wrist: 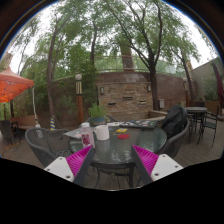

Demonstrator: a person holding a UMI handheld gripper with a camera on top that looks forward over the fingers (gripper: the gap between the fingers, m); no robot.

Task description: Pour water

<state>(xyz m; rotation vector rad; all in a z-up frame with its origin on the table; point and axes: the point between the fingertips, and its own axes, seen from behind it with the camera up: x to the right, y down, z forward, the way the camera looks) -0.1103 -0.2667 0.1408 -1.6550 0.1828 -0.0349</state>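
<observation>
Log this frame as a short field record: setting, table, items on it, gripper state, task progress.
setting: outdoor patio with trees, a stone wall and an orange umbrella
table: round glass table with chairs around it, beyond the gripper
items on table: red can, white cup, small yellow and red items too small to identify
gripper: gripper open, holding nothing, short of the table
task progress: pouring not yet begun; nothing grasped
</observation>
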